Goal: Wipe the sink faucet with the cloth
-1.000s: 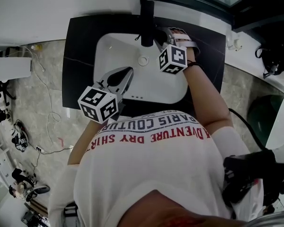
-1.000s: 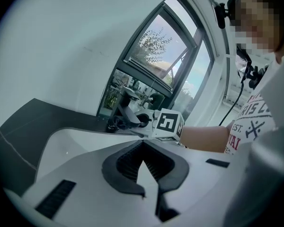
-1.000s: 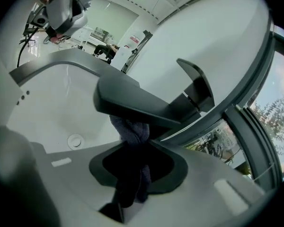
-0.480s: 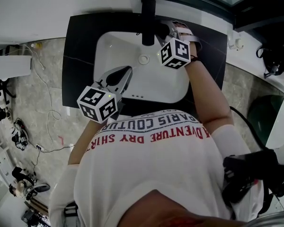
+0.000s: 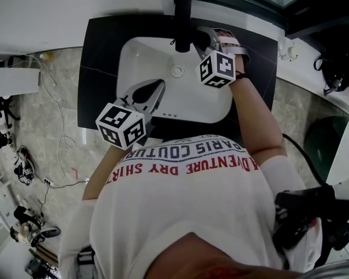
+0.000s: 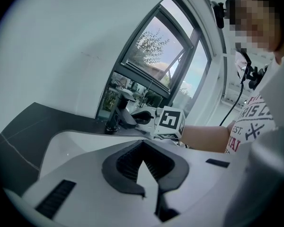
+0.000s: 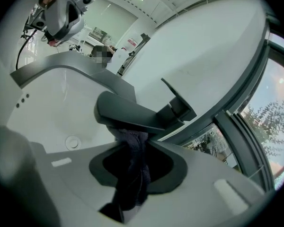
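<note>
The black faucet [image 5: 182, 22] stands at the back rim of the white sink [image 5: 141, 57]. My right gripper [image 5: 199, 39] is beside its right side, shut on a dark cloth [image 7: 131, 167]. In the right gripper view the cloth's top touches the underside of the faucet spout [image 7: 128, 115], with my right gripper [image 7: 132, 135] just below it. My left gripper [image 5: 159, 87] hovers over the basin's front left, shut with nothing in it. From the left gripper view, the left gripper [image 6: 143, 144] points toward the faucet [image 6: 116, 115] and the right gripper's marker cube [image 6: 172, 122].
The sink sits in a black counter [image 5: 96, 68] under a window [image 7: 255, 126]. The drain [image 5: 177, 71] lies in front of the faucet. Cables [image 5: 52, 115] trail over the marble floor at the left. A white-shirted torso [image 5: 192, 214] fills the lower head view.
My right gripper has shifted slightly right and toward the back along the faucet with the cloth. The left gripper has barely moved.
</note>
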`<state>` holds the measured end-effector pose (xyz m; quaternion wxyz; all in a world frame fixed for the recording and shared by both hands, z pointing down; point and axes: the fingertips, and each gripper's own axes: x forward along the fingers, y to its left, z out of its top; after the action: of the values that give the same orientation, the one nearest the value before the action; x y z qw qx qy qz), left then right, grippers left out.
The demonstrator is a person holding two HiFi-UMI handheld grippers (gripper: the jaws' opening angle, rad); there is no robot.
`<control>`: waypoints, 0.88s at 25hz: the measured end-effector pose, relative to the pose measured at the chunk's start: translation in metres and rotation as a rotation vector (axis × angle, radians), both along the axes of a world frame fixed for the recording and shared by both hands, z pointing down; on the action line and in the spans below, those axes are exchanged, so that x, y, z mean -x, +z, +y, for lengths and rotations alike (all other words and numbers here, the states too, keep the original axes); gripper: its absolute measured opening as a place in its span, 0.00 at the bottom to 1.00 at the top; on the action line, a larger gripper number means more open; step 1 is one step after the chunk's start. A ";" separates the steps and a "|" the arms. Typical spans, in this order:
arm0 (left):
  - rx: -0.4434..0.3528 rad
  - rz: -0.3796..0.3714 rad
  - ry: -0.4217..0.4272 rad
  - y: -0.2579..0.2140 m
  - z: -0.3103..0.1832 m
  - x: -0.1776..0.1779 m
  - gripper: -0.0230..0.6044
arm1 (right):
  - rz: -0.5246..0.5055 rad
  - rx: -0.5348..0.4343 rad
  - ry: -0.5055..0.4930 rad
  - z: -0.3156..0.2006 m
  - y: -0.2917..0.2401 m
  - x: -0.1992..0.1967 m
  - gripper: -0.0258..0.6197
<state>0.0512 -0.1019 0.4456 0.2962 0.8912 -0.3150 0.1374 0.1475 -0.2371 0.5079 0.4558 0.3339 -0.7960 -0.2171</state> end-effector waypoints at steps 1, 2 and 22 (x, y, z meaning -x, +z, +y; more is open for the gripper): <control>-0.001 0.001 0.000 0.000 0.002 0.001 0.04 | -0.001 0.000 -0.006 0.007 -0.001 0.001 0.16; -0.002 0.001 0.001 0.000 0.003 0.001 0.04 | -0.003 0.001 -0.011 0.016 -0.001 0.001 0.16; -0.035 0.035 0.031 -0.013 0.011 0.006 0.04 | -0.403 0.135 0.126 0.108 -0.022 0.007 0.16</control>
<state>0.0455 -0.0911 0.4325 0.2841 0.9032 -0.2984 0.1207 0.1406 -0.1288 0.4862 0.3212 0.3886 -0.8613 -0.0633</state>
